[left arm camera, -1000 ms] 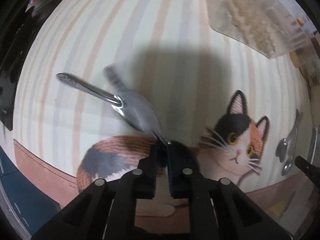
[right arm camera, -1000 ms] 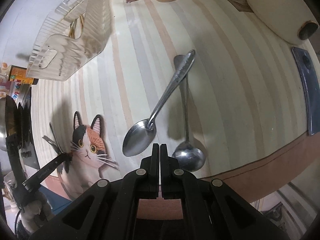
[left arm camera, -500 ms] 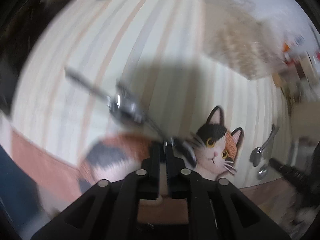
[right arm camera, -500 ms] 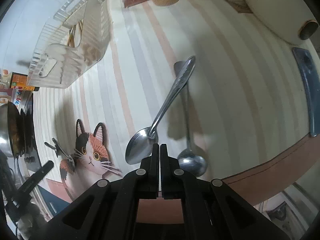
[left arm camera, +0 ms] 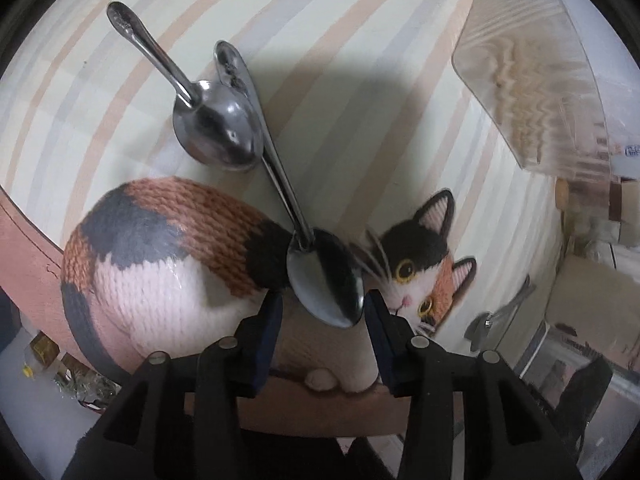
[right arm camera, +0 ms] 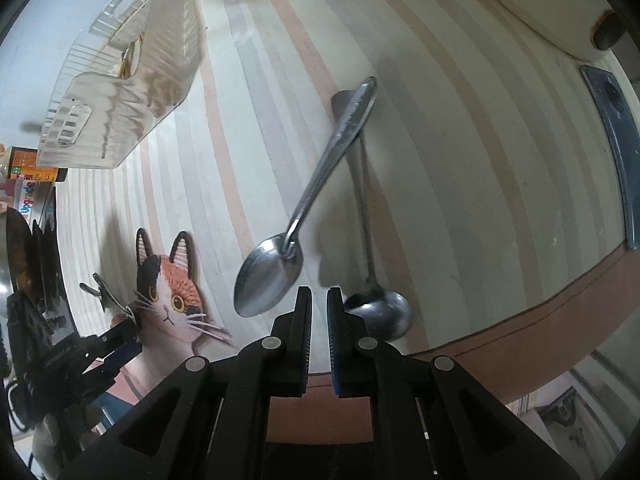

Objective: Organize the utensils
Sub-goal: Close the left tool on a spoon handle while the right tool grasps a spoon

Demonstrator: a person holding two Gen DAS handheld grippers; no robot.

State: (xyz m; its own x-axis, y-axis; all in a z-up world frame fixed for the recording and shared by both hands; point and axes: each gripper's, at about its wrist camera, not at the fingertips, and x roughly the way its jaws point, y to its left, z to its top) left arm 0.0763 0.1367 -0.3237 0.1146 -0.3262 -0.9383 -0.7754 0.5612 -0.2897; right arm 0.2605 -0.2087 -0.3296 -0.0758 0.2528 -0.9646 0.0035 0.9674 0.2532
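Note:
In the left wrist view a long steel spoon (left arm camera: 320, 280) lies on the cat mat, its bowl between my left gripper's (left arm camera: 322, 312) open fingers. A round ladle spoon (left arm camera: 216, 128) lies beside its handle. In the right wrist view another steel spoon (right arm camera: 272, 276) and a small ladle (right arm camera: 380, 312) lie crossed on the striped mat. My right gripper (right arm camera: 319, 304) hovers just before them, jaws slightly parted and empty. A clear plastic utensil basket (right arm camera: 120, 80) stands at the far left; it also shows in the left wrist view (left arm camera: 532, 80).
The mat's brown front edge (right arm camera: 520, 328) runs close below the right gripper. A dark phone (right arm camera: 612, 140) lies at the right. A white rounded appliance (right arm camera: 540, 4) and jars stand at the back. The left gripper (right arm camera: 116, 344) shows at the lower left.
My left gripper opened and let go of the long spoon, which now lies on the mat. My right gripper's jaws parted slightly. The left view swung over the spoons.

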